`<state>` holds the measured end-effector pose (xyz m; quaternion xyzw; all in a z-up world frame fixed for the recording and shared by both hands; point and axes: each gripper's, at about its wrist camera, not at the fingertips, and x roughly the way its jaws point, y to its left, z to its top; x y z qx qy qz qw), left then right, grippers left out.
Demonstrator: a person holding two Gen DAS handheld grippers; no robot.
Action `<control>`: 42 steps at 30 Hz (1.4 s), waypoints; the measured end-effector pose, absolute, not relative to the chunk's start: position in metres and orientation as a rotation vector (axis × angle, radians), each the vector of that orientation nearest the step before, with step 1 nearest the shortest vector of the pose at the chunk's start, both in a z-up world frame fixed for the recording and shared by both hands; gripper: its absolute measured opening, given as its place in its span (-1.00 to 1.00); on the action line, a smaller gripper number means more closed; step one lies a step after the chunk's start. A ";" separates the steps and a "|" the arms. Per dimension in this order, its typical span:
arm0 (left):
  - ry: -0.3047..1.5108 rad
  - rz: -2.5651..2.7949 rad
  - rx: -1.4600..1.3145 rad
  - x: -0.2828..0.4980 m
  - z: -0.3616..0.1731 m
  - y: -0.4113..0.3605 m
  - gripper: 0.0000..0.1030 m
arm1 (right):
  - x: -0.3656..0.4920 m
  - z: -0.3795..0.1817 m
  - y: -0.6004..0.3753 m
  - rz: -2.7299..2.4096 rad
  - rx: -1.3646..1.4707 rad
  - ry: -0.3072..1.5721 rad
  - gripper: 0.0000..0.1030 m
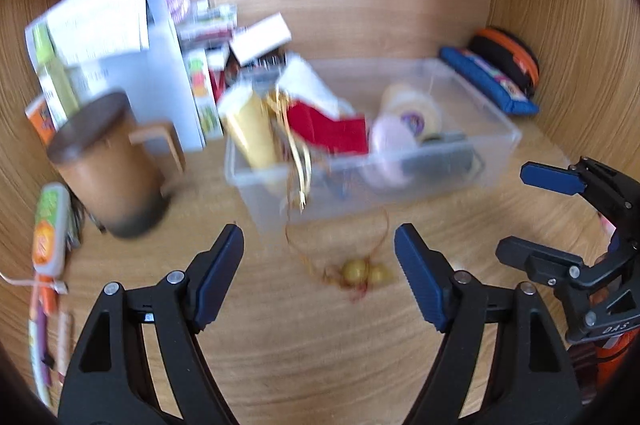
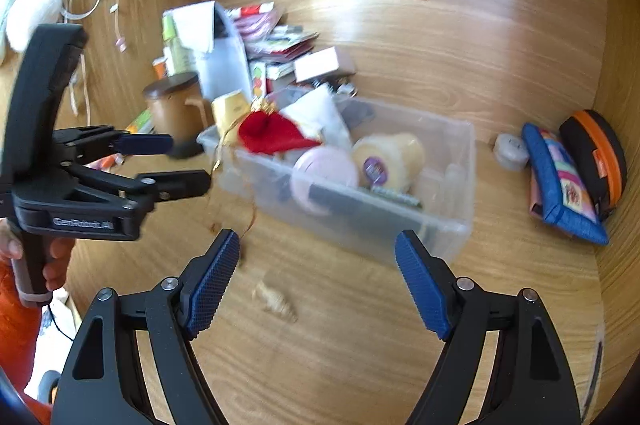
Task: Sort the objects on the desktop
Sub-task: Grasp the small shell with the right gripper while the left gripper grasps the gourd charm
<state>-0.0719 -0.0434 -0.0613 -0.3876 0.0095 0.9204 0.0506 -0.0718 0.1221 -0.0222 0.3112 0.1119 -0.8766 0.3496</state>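
The left tool (image 1: 319, 279) hangs low over the wooden table (image 1: 304, 357) with its blue-padded fingers spread wide and nothing between them. The right tool (image 2: 317, 283) is likewise released and empty, a little off to the side of the left.

Just ahead of the left tool, a pair of small gold bells (image 1: 365, 271) lies on the table, touching each other, with a thin gold cord (image 1: 297, 245) trailing from them up toward the clear plastic bin (image 1: 500, 141). In front of the right tool a small pale object (image 2: 276, 301) rests on the wood, too blurred to identify.

Beyond that stands the bin, holding a red cloth piece (image 1: 328, 129), a gold cone (image 1: 250, 129), a pink round container (image 2: 324, 171) and a cream roll (image 2: 390, 157).

To the bin's left sits a brown lidded mug (image 1: 108, 165). Behind it rises a stack of papers and boxes (image 1: 120, 37). At the far right, a blue pouch (image 2: 560, 181) and a black-and-orange case (image 2: 596, 157) lean against the side wall.
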 end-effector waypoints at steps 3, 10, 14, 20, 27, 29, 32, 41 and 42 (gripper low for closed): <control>0.024 2.776 -1.241 -0.068 -0.079 -0.045 0.51 | -0.067 -0.037 0.117 -2.235 0.845 0.316 0.49; -0.035 2.698 -1.352 -0.065 -0.106 -0.047 0.51 | -0.066 -0.069 0.100 -2.138 0.949 0.384 0.01; -0.003 2.674 -1.385 -0.070 -0.112 -0.040 0.51 | -0.068 -0.076 0.097 -2.123 0.976 0.396 -0.09; 0.002 2.649 -1.381 -0.080 -0.110 -0.030 0.52 | -0.069 -0.082 0.091 -2.120 1.002 0.444 -0.40; 0.015 2.639 -1.373 -0.087 -0.110 -0.023 0.52 | -0.078 -0.080 0.098 -2.149 1.004 0.389 -0.59; 0.022 2.636 -1.369 -0.087 -0.110 -0.022 0.52 | -0.080 -0.079 0.102 -2.146 1.005 0.353 -0.59; 0.037 2.646 -1.367 -0.090 -0.110 -0.020 0.52 | -0.081 -0.076 0.106 -2.152 0.999 0.319 -0.59; 0.075 2.669 -1.350 -0.092 -0.110 -0.014 0.19 | -0.078 -0.074 0.108 -2.152 0.972 0.306 -0.59; 0.086 2.674 -1.349 -0.092 -0.110 -0.013 0.14 | -0.078 -0.073 0.109 -2.154 0.971 0.296 -0.59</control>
